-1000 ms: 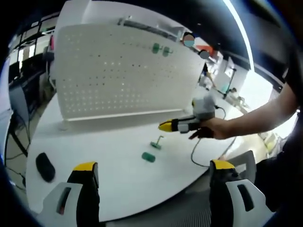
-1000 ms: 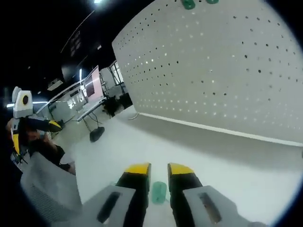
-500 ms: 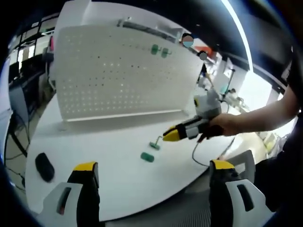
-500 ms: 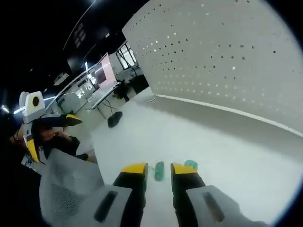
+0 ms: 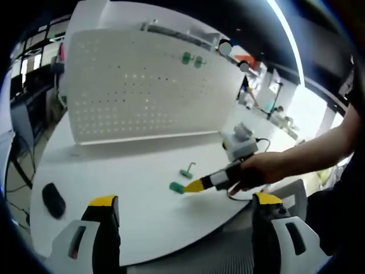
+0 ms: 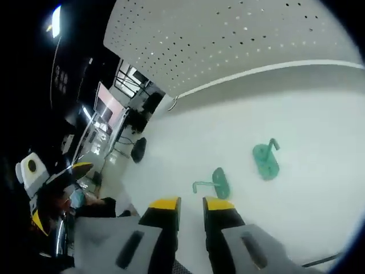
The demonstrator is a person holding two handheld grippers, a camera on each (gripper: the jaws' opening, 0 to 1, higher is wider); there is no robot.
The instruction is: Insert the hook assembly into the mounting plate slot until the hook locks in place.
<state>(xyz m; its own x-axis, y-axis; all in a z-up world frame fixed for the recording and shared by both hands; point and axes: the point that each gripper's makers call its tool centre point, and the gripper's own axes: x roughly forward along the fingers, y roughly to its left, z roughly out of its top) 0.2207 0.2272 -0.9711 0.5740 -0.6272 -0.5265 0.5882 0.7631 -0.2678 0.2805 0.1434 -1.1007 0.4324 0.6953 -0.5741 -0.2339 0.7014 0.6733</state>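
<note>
Green hook [image 6: 215, 182] lies on the counter [image 6: 319, 142] just beyond the right hand-held gripper [image 6: 191, 204], whose jaws stand narrowly parted, empty; 1 more hook [image 6: 266, 159] lies farther off; straddle the nearer base squarely before closing; left hand-held gripper [image 5: 185, 201] gapes wide, empty.

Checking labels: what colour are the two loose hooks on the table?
Green hooks, clearest in the right gripper view.

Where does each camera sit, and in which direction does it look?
Left gripper view: rides the left gripper, held back from the table, facing the pegboard; a hand holds the right gripper.
Right gripper view: rides the right gripper, low over two green hooks.
Both views share pegboard, table and hooks.
</note>
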